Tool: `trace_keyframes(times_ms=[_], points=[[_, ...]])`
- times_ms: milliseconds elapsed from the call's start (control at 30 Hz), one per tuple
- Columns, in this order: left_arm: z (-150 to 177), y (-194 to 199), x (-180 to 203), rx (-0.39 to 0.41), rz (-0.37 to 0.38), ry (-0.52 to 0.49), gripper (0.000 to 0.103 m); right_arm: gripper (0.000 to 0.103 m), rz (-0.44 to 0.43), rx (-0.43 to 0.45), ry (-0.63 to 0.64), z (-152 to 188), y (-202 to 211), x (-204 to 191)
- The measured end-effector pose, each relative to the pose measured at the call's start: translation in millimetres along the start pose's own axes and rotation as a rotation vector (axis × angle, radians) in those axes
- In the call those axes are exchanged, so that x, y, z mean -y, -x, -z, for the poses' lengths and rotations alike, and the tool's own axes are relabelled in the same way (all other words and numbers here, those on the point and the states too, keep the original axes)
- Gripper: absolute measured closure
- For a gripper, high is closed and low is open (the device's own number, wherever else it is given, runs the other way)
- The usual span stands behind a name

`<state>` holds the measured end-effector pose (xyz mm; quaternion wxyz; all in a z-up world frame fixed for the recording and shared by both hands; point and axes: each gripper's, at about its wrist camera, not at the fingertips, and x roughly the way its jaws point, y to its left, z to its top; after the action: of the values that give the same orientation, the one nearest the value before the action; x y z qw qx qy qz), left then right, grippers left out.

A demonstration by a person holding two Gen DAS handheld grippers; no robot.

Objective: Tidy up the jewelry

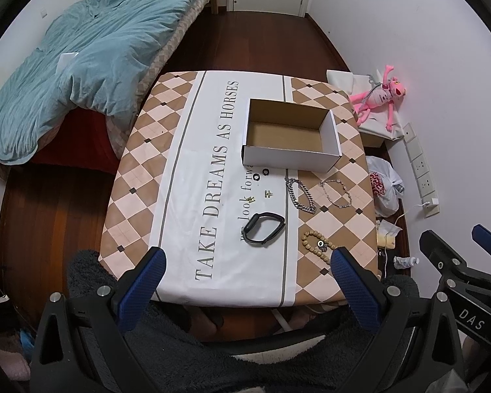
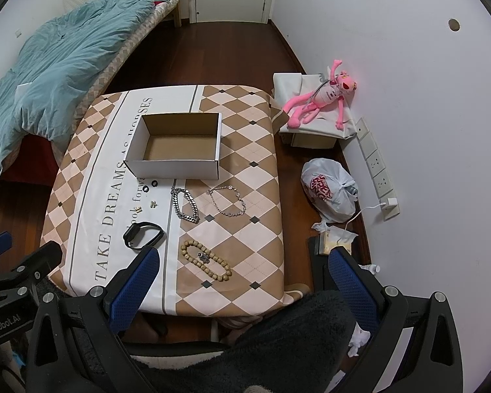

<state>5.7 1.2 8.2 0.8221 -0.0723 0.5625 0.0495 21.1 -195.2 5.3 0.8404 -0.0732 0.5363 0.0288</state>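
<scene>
An empty white cardboard box (image 1: 291, 157) (image 2: 175, 165) stands on the table (image 1: 180, 170) (image 2: 245, 150). In front of it lie two small black rings (image 1: 260, 174) (image 2: 150, 185), small gold earrings (image 1: 268, 193) (image 2: 153, 203), a silver chain bracelet (image 1: 300, 196) (image 2: 185, 206), a thin gem bracelet (image 1: 336, 193) (image 2: 227, 200), a black smart band (image 1: 263, 228) (image 2: 143, 234) and a wooden bead bracelet (image 1: 317, 245) (image 2: 206, 260). My left gripper (image 1: 247, 260) hangs open above the near edge. My right gripper (image 2: 244, 263) is open too, over the table's near right corner.
A bed with a teal quilt (image 1: 81, 65) (image 2: 49, 65) lies to the left. Right of the table are a pink plush toy (image 1: 381, 96) (image 2: 320, 101) on a box, a plastic bag (image 2: 329, 190), a tissue pack (image 2: 335, 239) and wall sockets (image 2: 378, 170). A dark fleece sleeve (image 2: 294, 344) fills the foreground.
</scene>
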Motion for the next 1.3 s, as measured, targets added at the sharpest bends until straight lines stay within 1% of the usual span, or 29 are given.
trace_keyframes(times_ms=[700, 833, 1033, 1067, 1300], points=[[3, 2, -1, 0.003, -0.002, 0.000, 0.000, 0.000, -0.003, 0.005, -0.001, 0, 3, 1], [2, 2, -2, 0.005, -0.002, -0.002, 0.000, 0.000, -0.002, 0.009, -0.001, -5, 5, 4], [-1, 6, -3, 0.008, -0.002, -0.005, 0.000, 0.000, -0.001, 0.011, -0.001, -3, 5, 4], [-2, 7, -3, 0.009, -0.002, -0.005, 0.000, 0.000, 0.000, 0.013, -0.001, -2, 16, 1], [-3, 9, -3, 0.010, -0.003, -0.005, 0.000, 0.000, -0.002, 0.018, 0.000, -6, 19, 3]])
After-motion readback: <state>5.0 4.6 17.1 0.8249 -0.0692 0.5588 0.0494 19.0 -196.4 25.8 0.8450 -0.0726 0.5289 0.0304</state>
